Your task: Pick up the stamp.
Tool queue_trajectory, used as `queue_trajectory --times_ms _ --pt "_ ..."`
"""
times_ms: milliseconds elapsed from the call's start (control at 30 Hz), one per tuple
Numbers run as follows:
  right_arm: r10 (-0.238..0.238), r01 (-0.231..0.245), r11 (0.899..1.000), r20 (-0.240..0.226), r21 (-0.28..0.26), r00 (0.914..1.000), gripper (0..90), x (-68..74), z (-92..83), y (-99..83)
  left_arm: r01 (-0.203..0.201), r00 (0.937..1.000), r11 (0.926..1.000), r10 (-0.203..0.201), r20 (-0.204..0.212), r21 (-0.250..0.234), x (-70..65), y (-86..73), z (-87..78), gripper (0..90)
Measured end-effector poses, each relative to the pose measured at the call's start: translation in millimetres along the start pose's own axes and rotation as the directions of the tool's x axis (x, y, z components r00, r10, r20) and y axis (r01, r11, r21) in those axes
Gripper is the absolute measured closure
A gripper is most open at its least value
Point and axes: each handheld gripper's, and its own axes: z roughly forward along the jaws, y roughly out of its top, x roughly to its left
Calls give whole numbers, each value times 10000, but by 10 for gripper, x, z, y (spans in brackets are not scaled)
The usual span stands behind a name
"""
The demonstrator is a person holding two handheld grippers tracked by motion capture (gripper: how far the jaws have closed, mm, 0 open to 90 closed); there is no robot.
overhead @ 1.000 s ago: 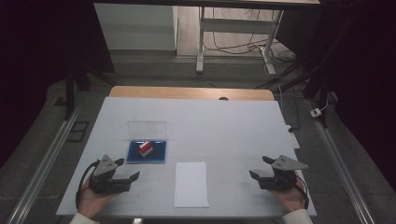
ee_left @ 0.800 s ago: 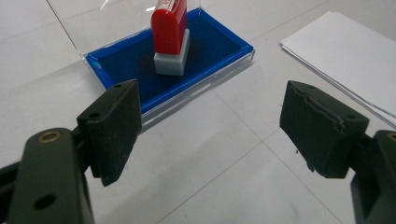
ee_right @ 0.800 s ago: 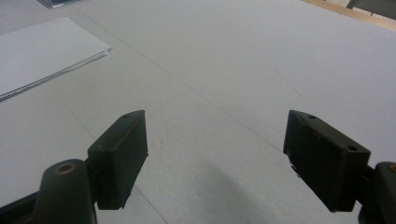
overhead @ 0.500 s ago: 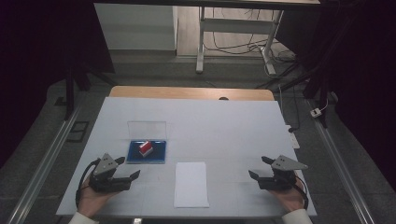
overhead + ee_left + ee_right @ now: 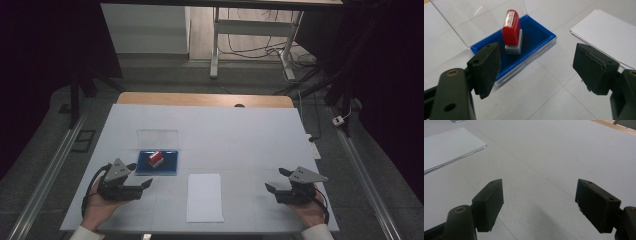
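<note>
High view showed my two hands low on the white table (image 5: 240,130), one gripper in each. My left gripper (image 5: 142,186) sat just beside the blue ink pad tray (image 5: 170,165), and its jaws were wide apart with nothing between them. My right gripper (image 5: 272,186) was far off on the other side, past the stack of white paper (image 5: 205,197), and its jaws were wide apart and empty too.

Nobody told me the job, so I guessed — stamp the paper. My left gripper view looked right at the red stamp (image 5: 511,26). To do it well, I thought I should bring the jaws in level, one on each flat red side, and squeeze up on the red part, not down on the grey base. A slow, straight lift should keep the tray from sliding.

That tray was shallow with a dark blue pad inside, and the stamp stood up on the pad — a bit tilted, near the middle. A clear lid (image 5: 474,17) stood open behind it. Nothing else was in the tray.
</note>
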Motion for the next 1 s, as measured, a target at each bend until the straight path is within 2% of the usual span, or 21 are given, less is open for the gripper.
queue_trajectory --times_ms 267,533,767,1000 --pt "-55 56 10000 -61 82 10000 224 25 12 9 -91 10000 10000 91 -4 -32 57 113 -6 237" --pt "-76 76 9999 -72 87 9999 225 37 27 8 -298 9991 9995 296 297 65 146 240 4 258" --pt "-161 165 9996 -159 220 9997 225 54 54 7 -504 9974 9980 483 535 382 254 361 66 285" --pt "-198 203 9992 -171 332 9997 225 61 67 1 -555 9977 9956 524 431 750 325 437 170 281"
